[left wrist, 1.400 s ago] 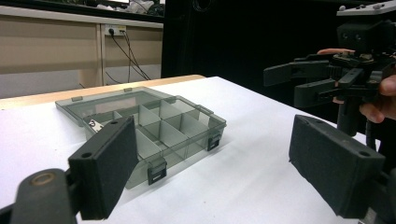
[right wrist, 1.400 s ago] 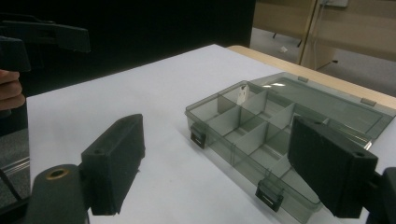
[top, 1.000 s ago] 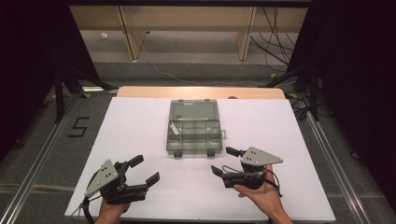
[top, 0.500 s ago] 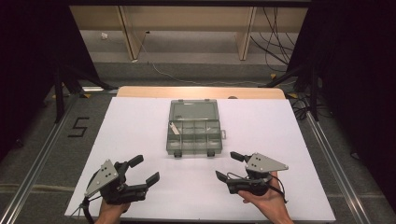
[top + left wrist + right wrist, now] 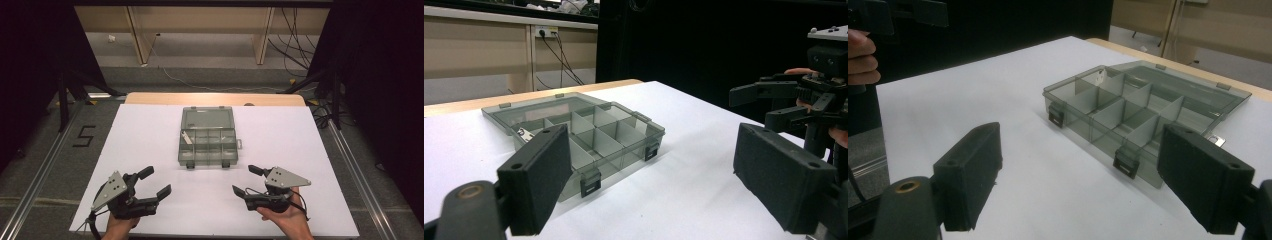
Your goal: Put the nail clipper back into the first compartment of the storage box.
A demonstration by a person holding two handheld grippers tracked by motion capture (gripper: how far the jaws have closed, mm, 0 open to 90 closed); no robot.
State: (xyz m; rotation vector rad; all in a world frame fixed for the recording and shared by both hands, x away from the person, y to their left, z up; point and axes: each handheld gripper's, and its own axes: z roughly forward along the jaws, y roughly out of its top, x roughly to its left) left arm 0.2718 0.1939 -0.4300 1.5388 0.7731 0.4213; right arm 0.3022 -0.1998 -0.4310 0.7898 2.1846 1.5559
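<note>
- Since the earlier frames, the right gripper (image 5: pixel 246 181) has been drawn back toward the near edge and slightly to the right, while the left gripper (image 5: pixel 156 182) has kept its place near the near-left corner.
- Both grippers are held with jaws spread wide and nothing between them.
- A smoky-grey transparent plastic compartment box (image 5: pixel 207 145) lies at the middle of the white table top (image 5: pixel 310 150), its lid folded flat toward the far side and its two dark latches facing the near edge.
- From each gripper the box lies ahead and inward: far and to the right of the left gripper, far and to the left of the right one.
- The box's long axis, lid included, runs near to far; the tray alone is about as wide as it is deep.
- Neither gripper is clearly nearer; both stand well apart from the box.
- A small pale item (image 5: pixel 185 137) rests in the far-left compartment; what it is cannot be told.
</note>
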